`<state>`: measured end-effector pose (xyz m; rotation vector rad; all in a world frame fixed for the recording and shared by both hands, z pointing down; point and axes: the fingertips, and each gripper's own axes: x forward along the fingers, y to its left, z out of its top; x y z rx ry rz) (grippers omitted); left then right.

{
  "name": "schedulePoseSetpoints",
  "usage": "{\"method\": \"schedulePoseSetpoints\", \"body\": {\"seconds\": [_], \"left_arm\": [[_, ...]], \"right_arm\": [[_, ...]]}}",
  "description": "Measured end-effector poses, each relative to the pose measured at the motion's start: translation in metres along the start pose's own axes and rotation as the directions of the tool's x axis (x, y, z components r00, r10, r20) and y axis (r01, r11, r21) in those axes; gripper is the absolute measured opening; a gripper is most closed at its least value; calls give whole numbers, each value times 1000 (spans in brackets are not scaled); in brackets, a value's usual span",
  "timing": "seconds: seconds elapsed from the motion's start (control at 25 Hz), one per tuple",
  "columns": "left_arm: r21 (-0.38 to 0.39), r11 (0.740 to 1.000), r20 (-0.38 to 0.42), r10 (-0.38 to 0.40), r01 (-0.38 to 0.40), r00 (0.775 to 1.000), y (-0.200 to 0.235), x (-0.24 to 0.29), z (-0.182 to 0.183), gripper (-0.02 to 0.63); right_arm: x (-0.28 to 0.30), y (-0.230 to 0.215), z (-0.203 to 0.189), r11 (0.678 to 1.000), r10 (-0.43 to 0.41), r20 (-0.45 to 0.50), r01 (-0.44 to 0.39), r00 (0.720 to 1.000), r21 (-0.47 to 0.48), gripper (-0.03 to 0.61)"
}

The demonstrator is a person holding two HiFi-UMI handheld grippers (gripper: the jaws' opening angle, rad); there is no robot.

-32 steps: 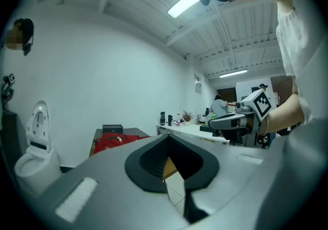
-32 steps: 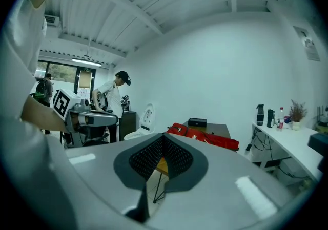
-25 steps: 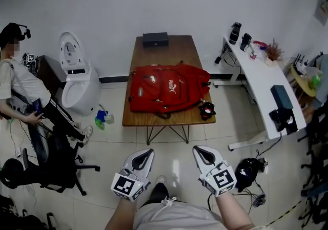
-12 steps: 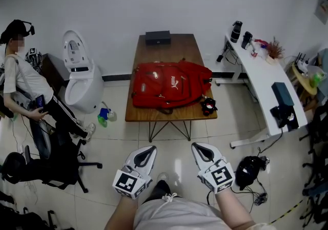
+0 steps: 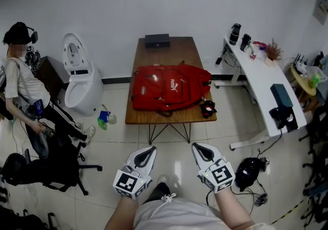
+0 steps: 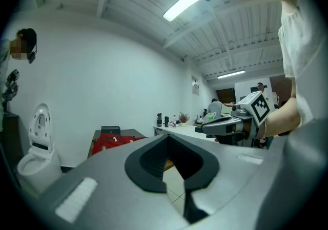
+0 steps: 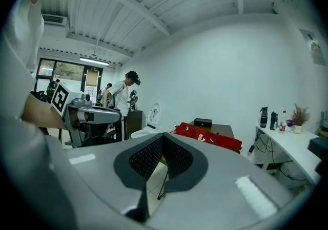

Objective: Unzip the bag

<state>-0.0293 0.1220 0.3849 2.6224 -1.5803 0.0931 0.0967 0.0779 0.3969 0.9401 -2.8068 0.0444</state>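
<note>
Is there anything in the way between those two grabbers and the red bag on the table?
Nothing visible. Only bare floor lies between the left gripper, the right gripper and the table where the red bag lies flat. Both grippers are shut and empty, held short of the table's near edge.

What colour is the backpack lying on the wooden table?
The backpack is red with white lettering; it shows best in the head view.
</note>
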Motion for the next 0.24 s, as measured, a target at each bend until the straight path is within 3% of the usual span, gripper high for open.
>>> {"method": "schedulePoseSetpoints", "body": {"seconds": [0.24], "left_arm": [[-1, 1000, -3, 5, -5, 1000, 5, -1, 2, 6]], "right_arm": [[5, 1, 8, 1000, -5, -3, 5, 1000, 12, 6]]}}
